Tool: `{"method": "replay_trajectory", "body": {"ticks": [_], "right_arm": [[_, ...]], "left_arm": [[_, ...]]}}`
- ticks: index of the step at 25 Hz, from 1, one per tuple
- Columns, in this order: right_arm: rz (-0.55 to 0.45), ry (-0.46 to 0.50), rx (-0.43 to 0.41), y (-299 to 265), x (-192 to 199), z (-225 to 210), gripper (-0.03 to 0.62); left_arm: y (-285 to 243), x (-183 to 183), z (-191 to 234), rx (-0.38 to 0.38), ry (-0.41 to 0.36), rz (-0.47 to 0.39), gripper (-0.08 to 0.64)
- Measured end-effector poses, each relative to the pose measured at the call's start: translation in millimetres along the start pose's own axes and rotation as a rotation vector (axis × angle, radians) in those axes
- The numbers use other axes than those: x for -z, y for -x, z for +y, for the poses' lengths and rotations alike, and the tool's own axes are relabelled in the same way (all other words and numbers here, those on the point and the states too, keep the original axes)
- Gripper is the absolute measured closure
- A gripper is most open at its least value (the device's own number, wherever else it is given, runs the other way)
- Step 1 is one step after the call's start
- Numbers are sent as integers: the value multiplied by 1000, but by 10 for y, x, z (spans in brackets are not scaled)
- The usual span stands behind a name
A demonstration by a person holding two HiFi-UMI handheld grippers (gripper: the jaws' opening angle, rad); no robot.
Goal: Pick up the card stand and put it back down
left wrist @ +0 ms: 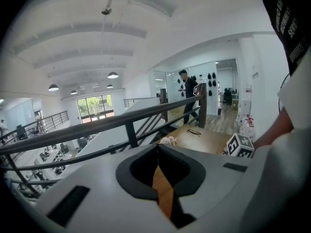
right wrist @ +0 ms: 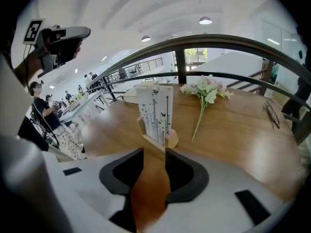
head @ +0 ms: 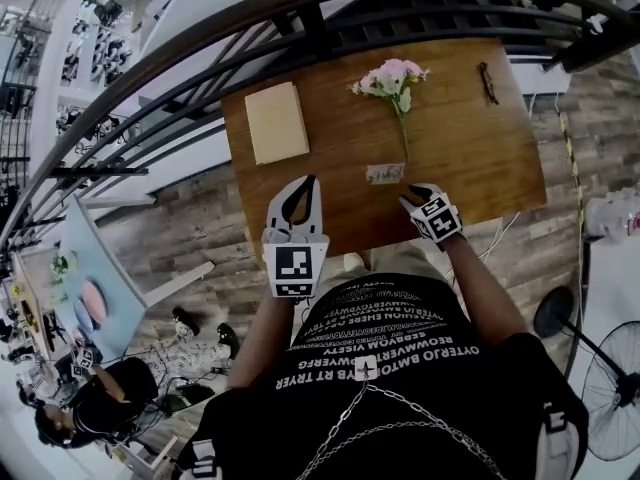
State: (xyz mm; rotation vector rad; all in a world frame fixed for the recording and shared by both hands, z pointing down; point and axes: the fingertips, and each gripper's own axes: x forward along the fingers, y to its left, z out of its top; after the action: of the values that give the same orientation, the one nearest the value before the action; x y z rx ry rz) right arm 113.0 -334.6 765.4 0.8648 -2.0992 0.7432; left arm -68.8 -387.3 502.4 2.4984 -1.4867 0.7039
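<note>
- We saw the card stand upright on the table, centre frame (flower stem beside it).
- Our right gripper stood spread and empty just below it.
- Our left gripper was pressed together.

Holding left gripper high, jaws closed tip to tip; tilting right gripper steeply down, jaws apart, empty.

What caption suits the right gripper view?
Open right gripper facing white printed card in wooden stand on brown wooden table.
</note>
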Motion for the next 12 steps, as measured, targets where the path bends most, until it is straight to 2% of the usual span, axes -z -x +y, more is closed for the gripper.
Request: {"method": "replay_trajectory", "body": {"ticks": [3, 9, 12], "right_arm": [[-25, -7, -11, -101, -102, -70, 419], [-30, -13, -31, -390, -156, -259, 396], [-38, 20, -56, -501, -203, -291, 390]], "left_arm": [[-5, 30, 9, -8, -1, 18, 532], [-59, 106, -88, -6, -19, 61, 532], [-58, 156, -94, -15, -28, 82, 532]]}}
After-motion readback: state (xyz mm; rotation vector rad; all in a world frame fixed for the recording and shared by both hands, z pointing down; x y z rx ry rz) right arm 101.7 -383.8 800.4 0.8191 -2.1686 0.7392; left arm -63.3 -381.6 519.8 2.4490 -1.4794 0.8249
